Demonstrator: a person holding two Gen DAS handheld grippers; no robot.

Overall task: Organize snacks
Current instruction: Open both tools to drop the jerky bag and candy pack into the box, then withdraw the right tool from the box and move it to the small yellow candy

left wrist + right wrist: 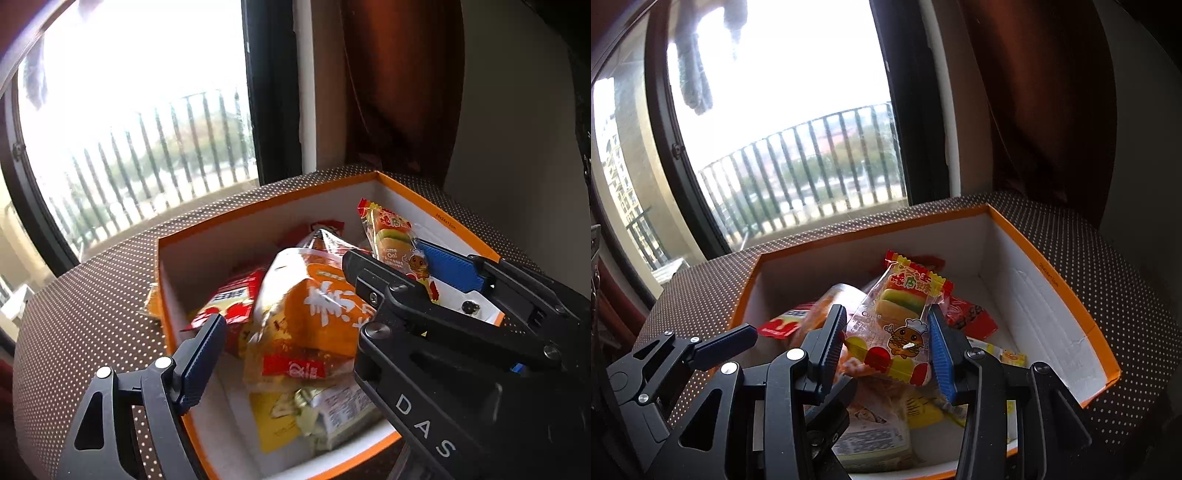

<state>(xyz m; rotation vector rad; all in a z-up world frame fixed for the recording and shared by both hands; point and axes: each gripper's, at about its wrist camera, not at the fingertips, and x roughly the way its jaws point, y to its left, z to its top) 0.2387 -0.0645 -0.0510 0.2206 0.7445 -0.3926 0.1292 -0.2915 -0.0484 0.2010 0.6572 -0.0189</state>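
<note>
An orange-rimmed white box (277,199) (1052,258) sits on a brown dotted tabletop and holds several snack packets. A large orange bread bag (317,310) lies in its middle, with red packets (232,299) beside it. My right gripper (886,339) is above the box, its fingers on either side of a clear burger-gummy packet (901,325), which also shows in the left wrist view (399,243). My left gripper is open over the box's near left side; only its left finger (203,354) shows, and the right gripper's body hides the other.
The brown dotted tabletop (92,302) (1108,258) surrounds the box. A large window with a railing (812,166) is behind, and a brown curtain (1041,110) hangs at the back right. A yellow wrapper (151,299) lies outside the box's left wall.
</note>
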